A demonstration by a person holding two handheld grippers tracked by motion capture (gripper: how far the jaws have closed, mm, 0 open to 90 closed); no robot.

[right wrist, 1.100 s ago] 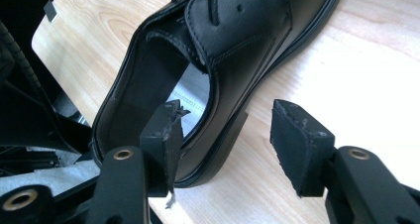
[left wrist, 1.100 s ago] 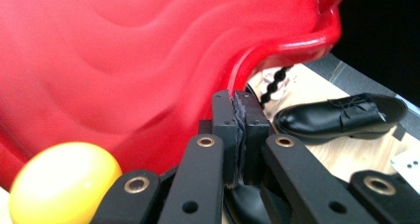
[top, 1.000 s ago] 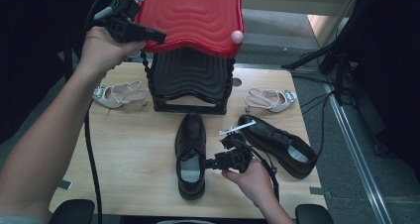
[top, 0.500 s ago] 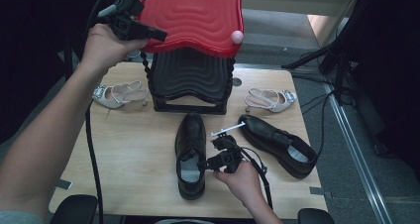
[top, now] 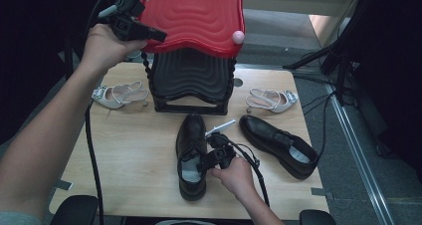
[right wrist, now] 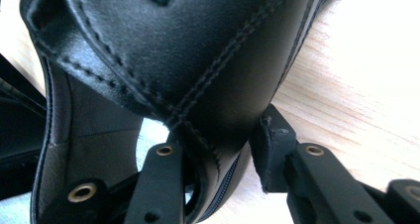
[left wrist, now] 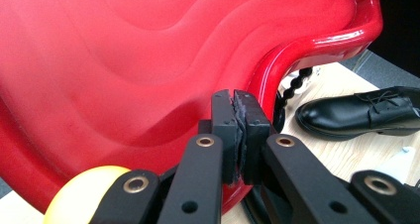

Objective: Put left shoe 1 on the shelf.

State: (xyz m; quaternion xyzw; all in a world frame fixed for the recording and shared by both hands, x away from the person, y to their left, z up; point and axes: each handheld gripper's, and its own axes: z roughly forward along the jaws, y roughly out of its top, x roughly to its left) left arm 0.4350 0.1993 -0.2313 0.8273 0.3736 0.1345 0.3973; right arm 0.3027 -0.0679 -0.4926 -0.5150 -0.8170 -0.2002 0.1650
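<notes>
Black fingers of the right gripper (right wrist: 218,154) set astride the heel wall of the near black shoe (top: 191,155), one inside the opening, one outside; just been closing, outer pad (right wrist: 270,154) a sliver off the leather, so not yet pinching. Seen low at centre of the high view, right hand (top: 239,177) behind, shoe lying toe-up on the wooden bench (top: 134,155). Second black shoe (top: 278,145) to the right, apart. Pressed together at upper left: left gripper (left wrist: 236,135) fingers, clamped on the rim of the red lid (top: 199,16), held raised over the black ridged box (top: 191,80). Pale sandals (top: 119,94) either side of the box.
</notes>
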